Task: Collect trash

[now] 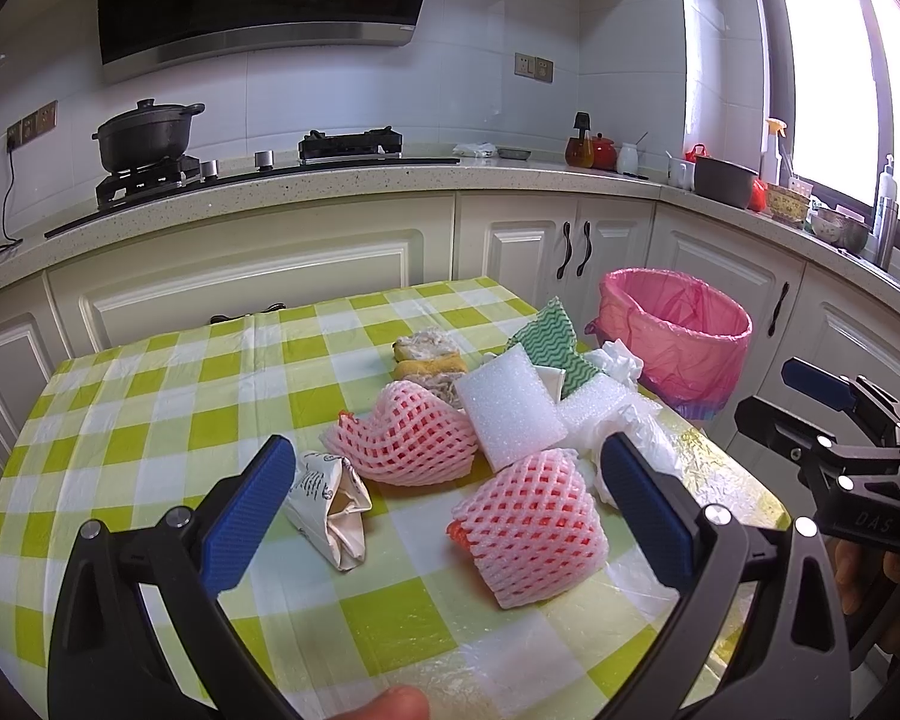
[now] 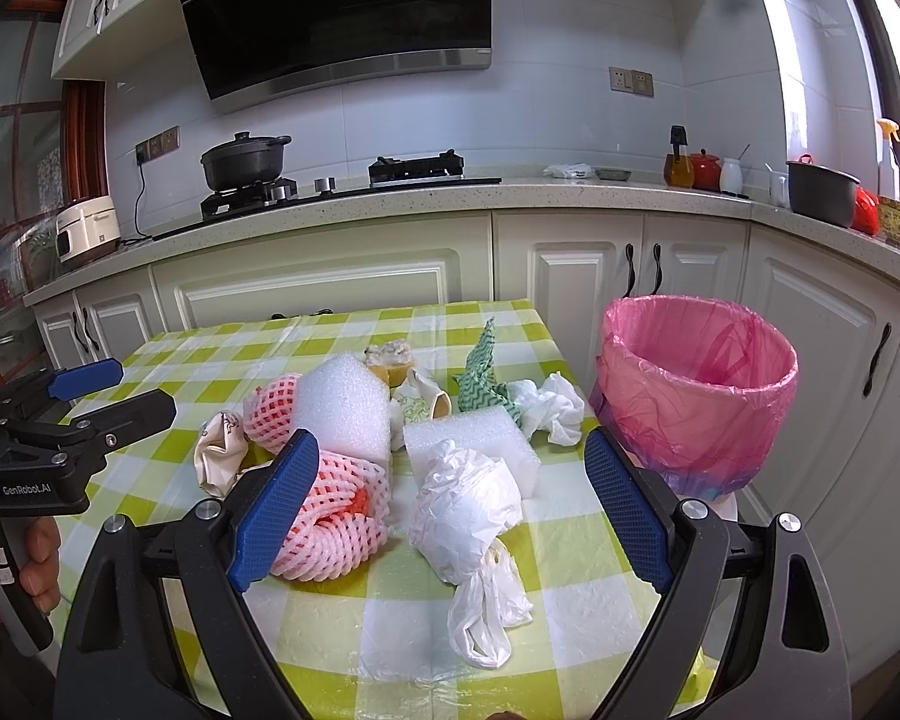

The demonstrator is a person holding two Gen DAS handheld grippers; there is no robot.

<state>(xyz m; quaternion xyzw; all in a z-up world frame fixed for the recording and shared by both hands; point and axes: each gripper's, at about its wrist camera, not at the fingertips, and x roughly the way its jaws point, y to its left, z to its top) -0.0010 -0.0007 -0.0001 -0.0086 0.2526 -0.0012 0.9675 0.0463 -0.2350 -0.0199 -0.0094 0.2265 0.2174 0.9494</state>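
Observation:
A pile of trash lies on the green checked table (image 1: 150, 420): two pink foam fruit nets (image 1: 531, 534) (image 1: 408, 438), a crumpled printed paper (image 1: 330, 504), white foam blocks (image 1: 510, 414), a green wavy cloth (image 1: 546, 342), tissue and a white plastic bag (image 2: 462, 510). A bin with a pink liner (image 2: 696, 390) stands off the table's right edge. My left gripper (image 1: 444, 468) is open and empty, its fingers either side of the nets. My right gripper (image 2: 450, 462) is open and empty around the plastic bag and the near net (image 2: 336, 522).
White kitchen cabinets (image 1: 258, 276) and a speckled counter run behind the table, with a stove and a black pot (image 1: 141, 135). Jars, bowls and a pot (image 1: 723, 180) crowd the counter near the window. Each gripper shows at the edge of the other's view.

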